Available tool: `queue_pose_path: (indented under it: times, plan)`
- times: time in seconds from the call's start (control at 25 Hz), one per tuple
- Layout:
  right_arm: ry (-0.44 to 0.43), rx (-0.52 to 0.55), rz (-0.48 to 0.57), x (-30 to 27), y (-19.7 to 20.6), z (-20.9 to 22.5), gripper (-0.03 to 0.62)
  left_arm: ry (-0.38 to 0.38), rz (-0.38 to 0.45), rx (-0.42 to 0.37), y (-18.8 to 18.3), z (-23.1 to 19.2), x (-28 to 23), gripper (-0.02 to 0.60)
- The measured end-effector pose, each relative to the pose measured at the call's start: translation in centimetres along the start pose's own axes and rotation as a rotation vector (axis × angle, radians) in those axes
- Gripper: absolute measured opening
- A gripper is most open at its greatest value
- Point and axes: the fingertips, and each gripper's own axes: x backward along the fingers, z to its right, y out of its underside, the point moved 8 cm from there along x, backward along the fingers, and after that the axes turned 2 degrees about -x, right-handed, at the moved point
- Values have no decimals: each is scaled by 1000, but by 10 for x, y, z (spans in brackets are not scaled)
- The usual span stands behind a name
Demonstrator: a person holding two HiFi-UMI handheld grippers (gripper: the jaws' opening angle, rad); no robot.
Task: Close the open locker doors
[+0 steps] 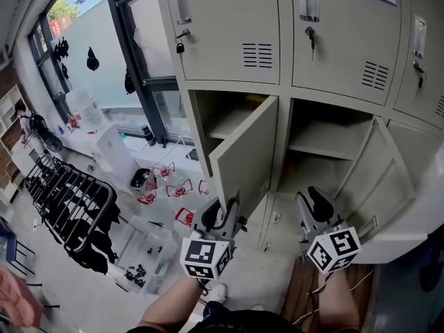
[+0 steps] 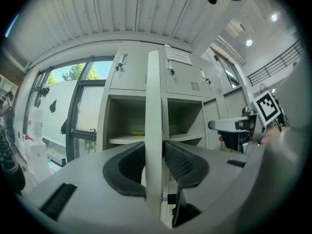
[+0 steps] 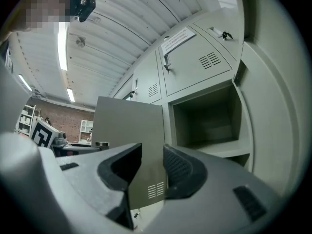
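The left door (image 1: 244,150) stands half open, slanting across the mouth of its own compartment and walling the left side off from the right. Beside it the right compartment (image 1: 309,173) gapes free below its shelf (image 1: 325,148). The right door (image 1: 378,179), swung wide, bounds that gap. A drying rack (image 1: 66,196) crowds the floor at left.

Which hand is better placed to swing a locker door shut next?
The left. The left tool is clamped on the free edge of the left open door, ready to push it closed. The right tool gapes open, gripping nothing, apart from the right open door.
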Motion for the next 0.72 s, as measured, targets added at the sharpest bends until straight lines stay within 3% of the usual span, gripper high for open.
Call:
queue_pose_path:
  times: [0.72]
  plan:
    - [72,-19,2,-65,9,-36,124,46,-14,15,2,-90,-33,144]
